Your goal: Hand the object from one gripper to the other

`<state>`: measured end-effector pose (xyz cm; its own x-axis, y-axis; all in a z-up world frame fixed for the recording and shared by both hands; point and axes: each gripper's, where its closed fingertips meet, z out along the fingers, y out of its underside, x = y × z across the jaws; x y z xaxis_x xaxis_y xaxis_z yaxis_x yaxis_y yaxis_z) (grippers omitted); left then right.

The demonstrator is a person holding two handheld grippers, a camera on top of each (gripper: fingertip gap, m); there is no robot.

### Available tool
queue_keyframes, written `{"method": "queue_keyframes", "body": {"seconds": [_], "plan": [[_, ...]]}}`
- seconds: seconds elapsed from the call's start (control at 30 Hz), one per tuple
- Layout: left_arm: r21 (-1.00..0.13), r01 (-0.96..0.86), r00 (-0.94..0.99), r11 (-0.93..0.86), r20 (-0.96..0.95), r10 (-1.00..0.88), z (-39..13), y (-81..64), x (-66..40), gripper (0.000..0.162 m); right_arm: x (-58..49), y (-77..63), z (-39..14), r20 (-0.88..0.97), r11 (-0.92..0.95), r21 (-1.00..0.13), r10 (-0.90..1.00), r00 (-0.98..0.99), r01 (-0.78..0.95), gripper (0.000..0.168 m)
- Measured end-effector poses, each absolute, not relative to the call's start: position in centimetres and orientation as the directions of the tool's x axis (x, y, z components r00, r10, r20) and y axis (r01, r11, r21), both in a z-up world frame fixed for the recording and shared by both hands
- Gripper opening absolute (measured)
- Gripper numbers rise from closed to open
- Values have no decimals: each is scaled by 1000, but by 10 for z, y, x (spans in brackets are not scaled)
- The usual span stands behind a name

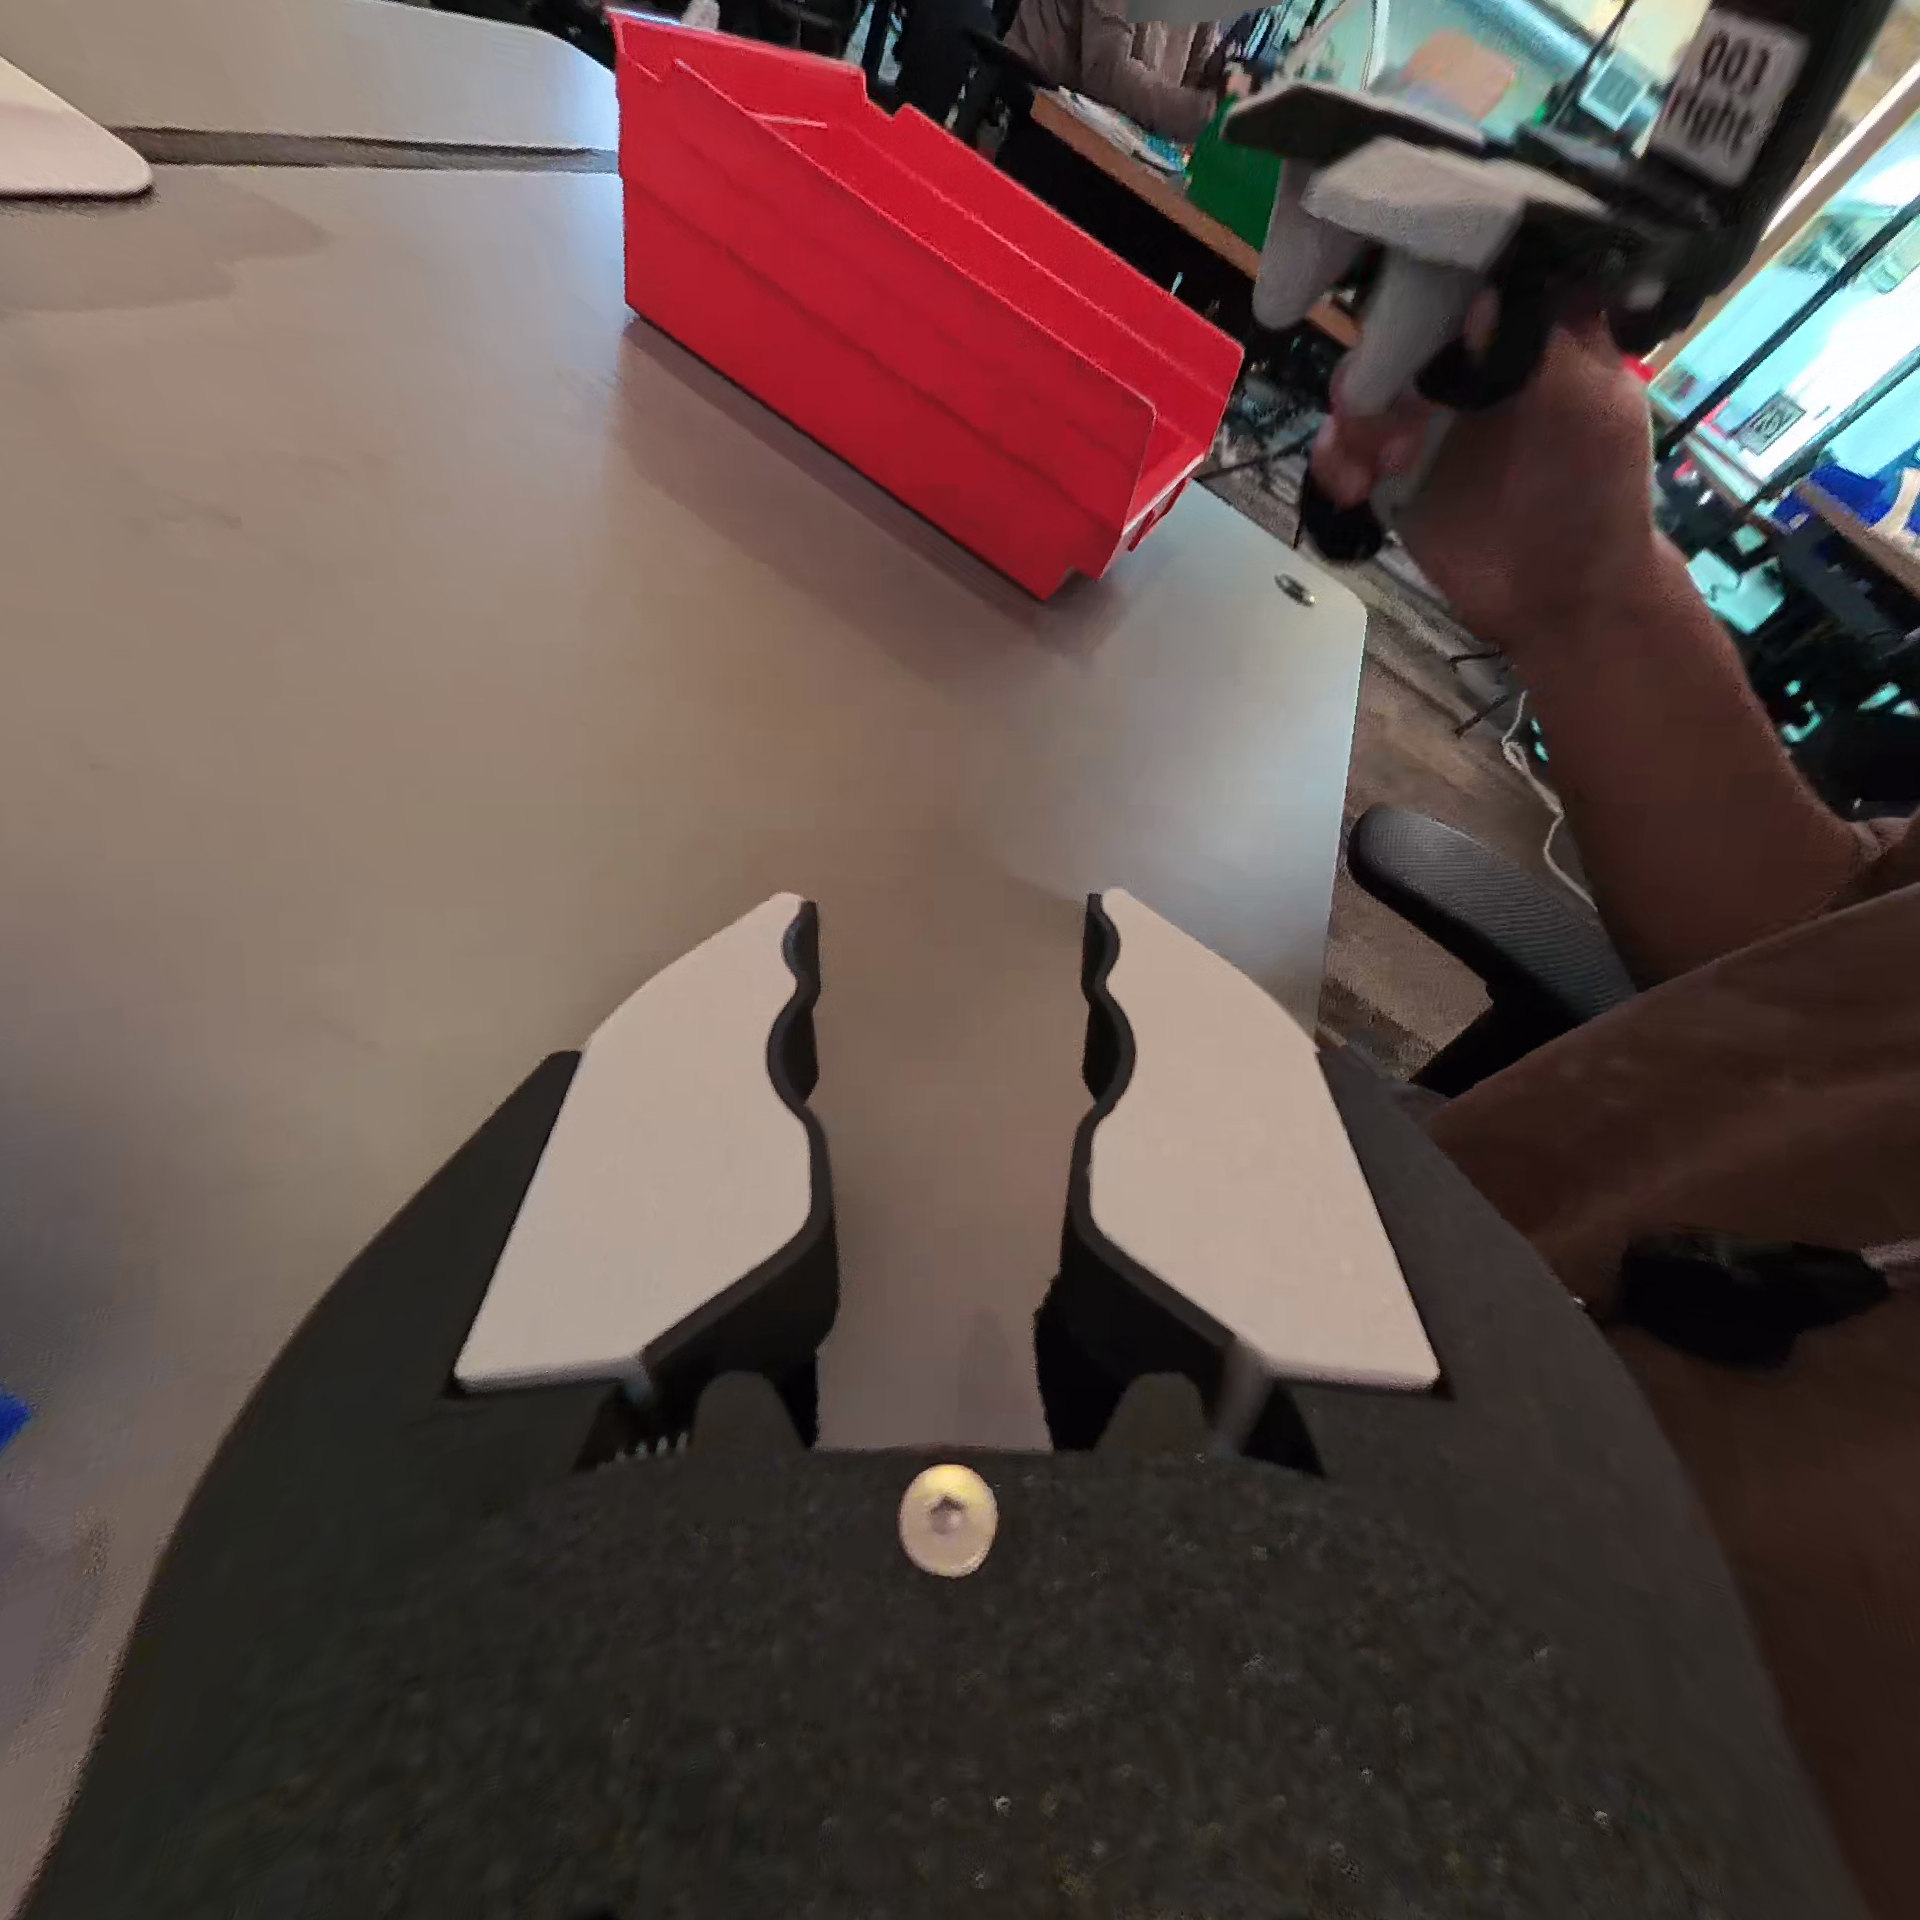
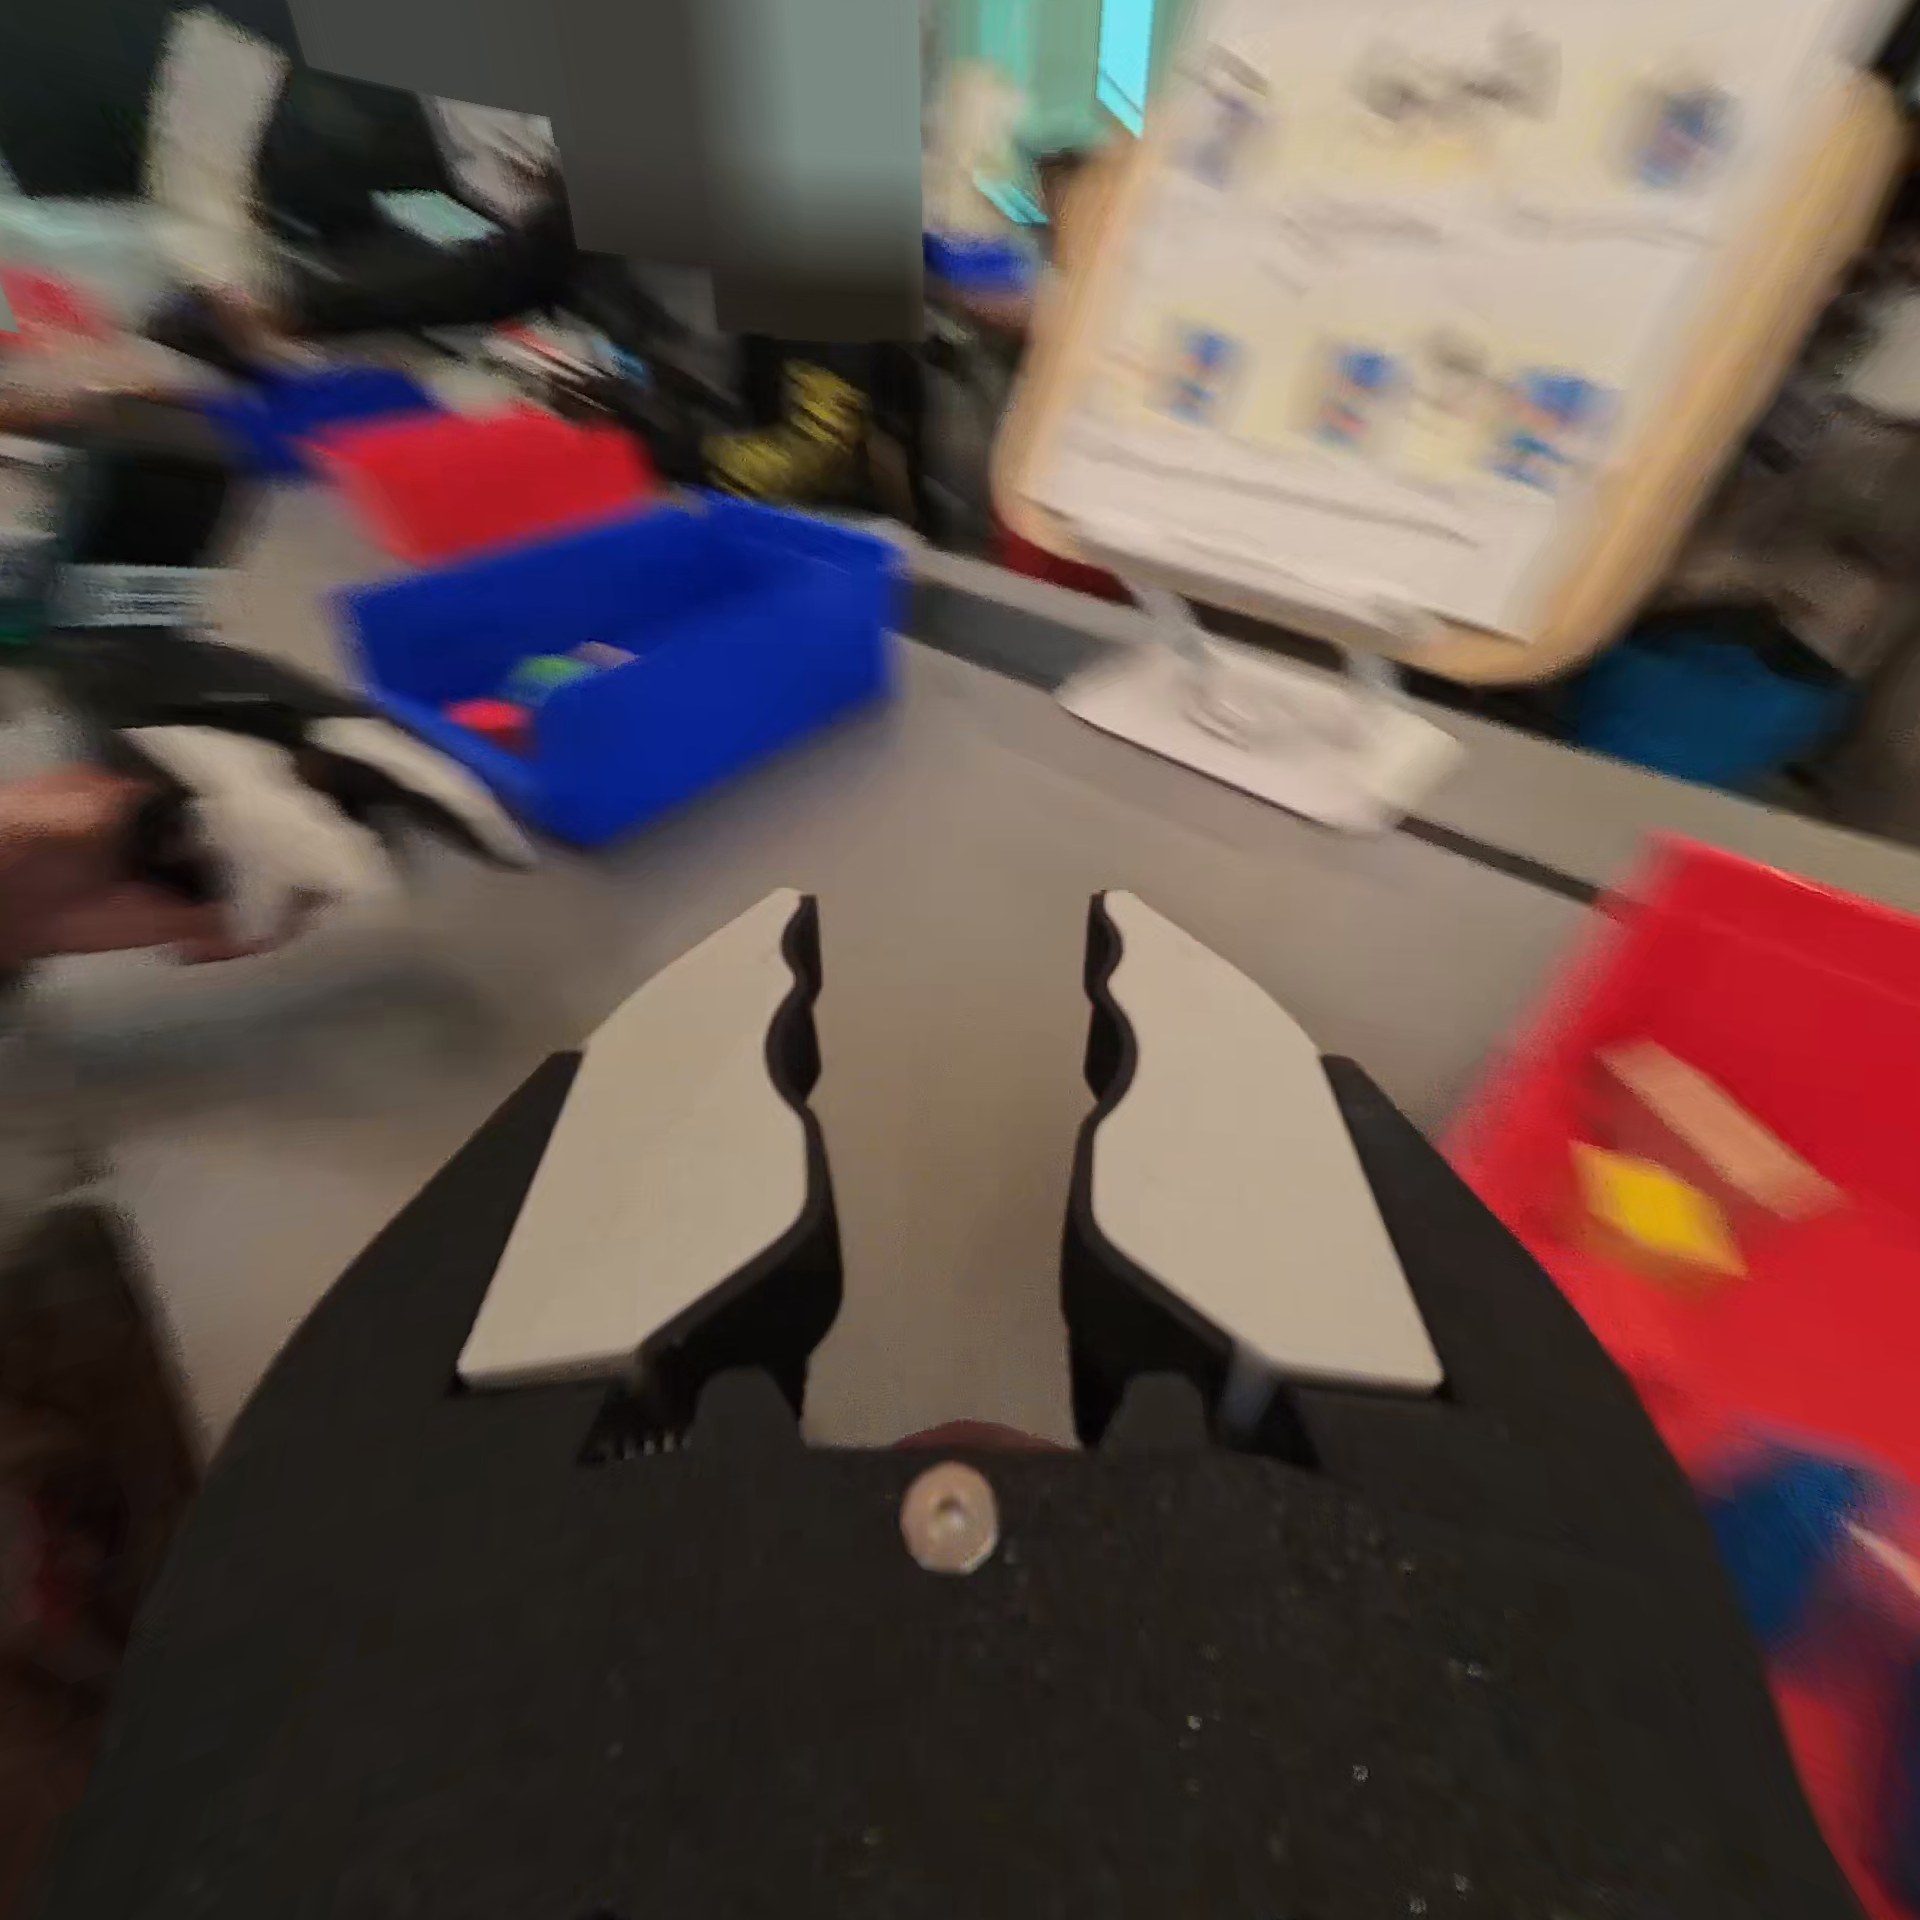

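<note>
left gripper [image 1: 951, 914]: held low over the grey table [image 1: 416, 727], fingers pointing along the tabletop, jaws parted with a clear gap, only table surface between them. right gripper [image 2: 951, 914]: likewise parted and holding nothing. in the left wrist view the right gripper [image 1: 1340, 281] is raised well above the table's far corner, fingers angled downward, carried by a hand [image 1: 1507, 488] with the forearm running down to the lower right. red bin [image 1: 904, 301] stands on the table between the two grippers in that view. in the right wrist view, heavily blurred, a blue bin [image 2: 644, 644] holds small coloured blocks [image 2: 530, 691]; the red bin [image 2: 1714, 1091] at right holds a yellow piece [image 2: 1652, 1210]. which item is the task's object cannot be told; neither gripper carries it.
</note>
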<state>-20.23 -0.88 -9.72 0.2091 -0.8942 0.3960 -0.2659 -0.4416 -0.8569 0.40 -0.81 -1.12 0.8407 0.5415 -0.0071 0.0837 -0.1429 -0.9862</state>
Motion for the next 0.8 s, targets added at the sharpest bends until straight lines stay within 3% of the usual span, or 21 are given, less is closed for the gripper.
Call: {"method": "queue_keyframes", "body": {"seconds": [0.07,0.17,0.33,0.43,0.53,0.67,0.8], "plan": [[-854,-295,220,-428,375,-901,-85,-3,-216,52,-57,-25,-19,-41,-66,-998,679,733,5,50],[-836,-363,370,-411,275,-887,-72,34,-252,53,-111,-34,-56,-125,-150,-989,772,623,-13,54],[-660,-410,716,-629,194,-671,-85,138,-314,57,-137,-35,-78,-180,-202,-979,816,549,-21,58],[-609,-382,816,-695,130,-563,-102,204,-328,56,-138,-34,-85,-158,-205,-978,823,546,26,58],[-602,-551,730,-578,-13,-683,-120,245,-319,48,-136,-36,-88,-131,-192,-980,824,551,53,58],[-508,-811,447,-292,-214,-868,-141,263,-311,51,-132,-39,-92,-151,-210,-977,820,552,44,58],[-401,-904,255,-146,-234,-938,-153,277,-312,50,-128,-39,-96,-174,-236,-971,819,547,44,58]]}}
